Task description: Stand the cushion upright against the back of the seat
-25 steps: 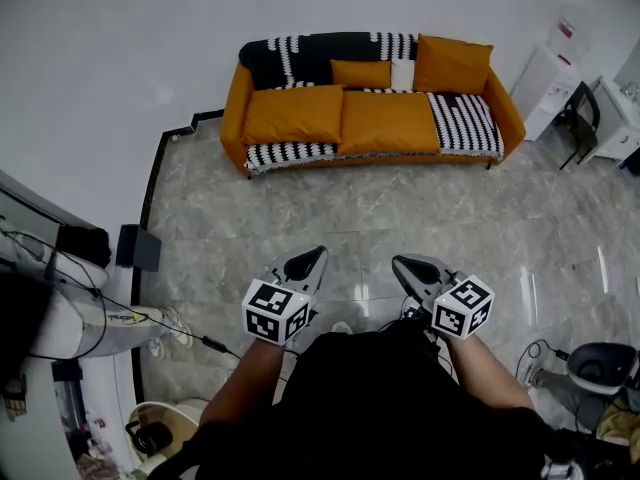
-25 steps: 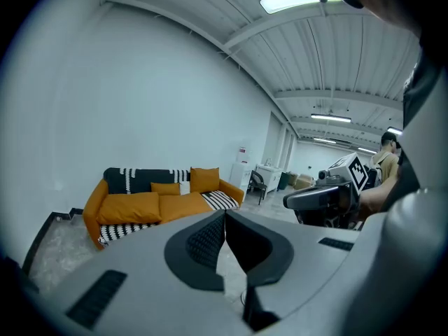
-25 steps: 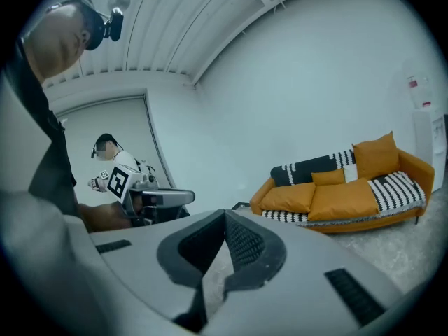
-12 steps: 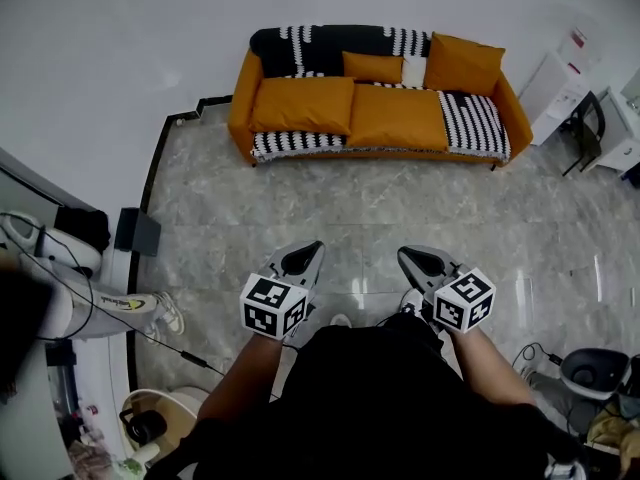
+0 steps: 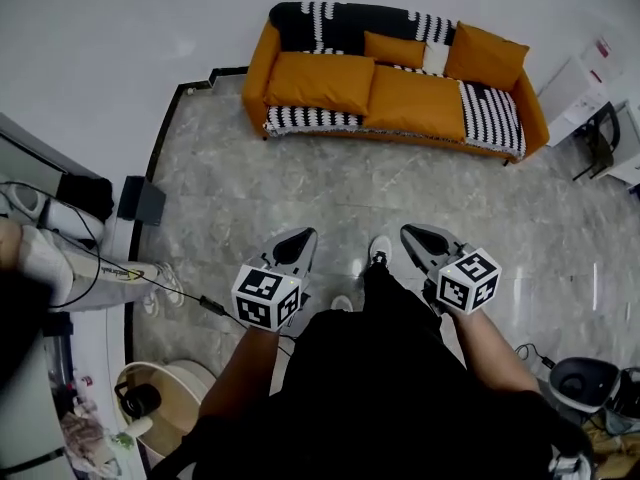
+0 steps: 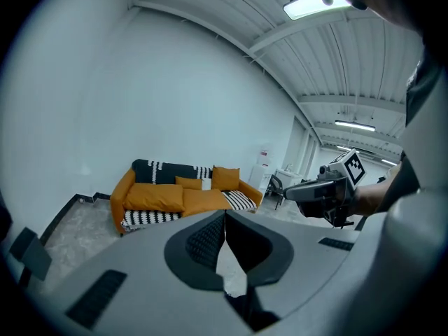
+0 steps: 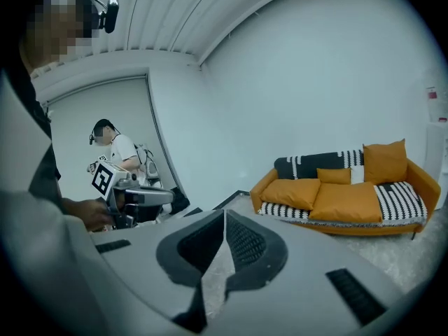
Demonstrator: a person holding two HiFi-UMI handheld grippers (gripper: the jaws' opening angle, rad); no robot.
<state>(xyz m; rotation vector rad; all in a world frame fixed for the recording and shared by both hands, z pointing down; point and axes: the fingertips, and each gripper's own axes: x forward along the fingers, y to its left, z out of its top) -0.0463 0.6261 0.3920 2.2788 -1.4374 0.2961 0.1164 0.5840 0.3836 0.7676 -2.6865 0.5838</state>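
The grey marble floor (image 5: 300, 183) takes up most of the head view, with a wide bare stretch between the person and the sofa (image 5: 262, 68), which stands against the white wall. The sofa is orange, with a black-and-white striped throw (image 5: 330, 23) draped over its back and seat.

The cushion (image 5: 320, 71) that the task most likely means is the large orange one at the sofa's left end in the head view. It lies flat on the seat with its rear edge near the backrest, and is not standing. A second cushion (image 5: 487, 56) already leans upright against the back at the right end, and a small one (image 5: 394, 48) sits low at the middle of the back.

The left gripper (image 5: 300, 238) and right gripper (image 5: 415, 236) are held side by side in front of the person, both aimed toward the sofa and well apart from it. Each gripper view shows the two jaws pressed together with nothing between them.

The step in hand looks like the approach, with no work on the cushion begun. The next move calls for crossing the floor to the sofa's left end, opening the jaws, taking the flat cushion by an edge and tipping it up until it rests against the back.
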